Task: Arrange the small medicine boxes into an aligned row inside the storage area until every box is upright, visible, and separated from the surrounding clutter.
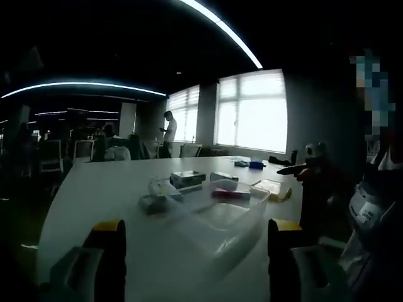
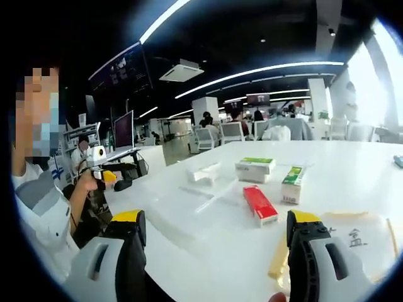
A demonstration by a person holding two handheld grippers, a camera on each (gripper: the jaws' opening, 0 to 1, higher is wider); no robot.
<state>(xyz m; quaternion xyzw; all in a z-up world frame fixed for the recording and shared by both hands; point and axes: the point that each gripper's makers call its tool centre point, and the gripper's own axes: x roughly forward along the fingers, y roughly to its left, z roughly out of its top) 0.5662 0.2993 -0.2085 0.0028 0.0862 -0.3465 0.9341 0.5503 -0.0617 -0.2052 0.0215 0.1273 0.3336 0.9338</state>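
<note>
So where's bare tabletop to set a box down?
Bare white tabletop runs beyond the green-and-white box, and close in left of the clear plastic bin. It is crowded around the red box and the boxes behind the bin.

Your left gripper view looks low across the white desk (image 1: pixel 94 189) toward the bright windows (image 1: pixel 252 110), the clear container (image 1: pixel 220 217) near. Your right gripper view faces the opposite way, toward the dim office. Both share the desk and medicine boxes (image 2: pixel 259 204).
</note>
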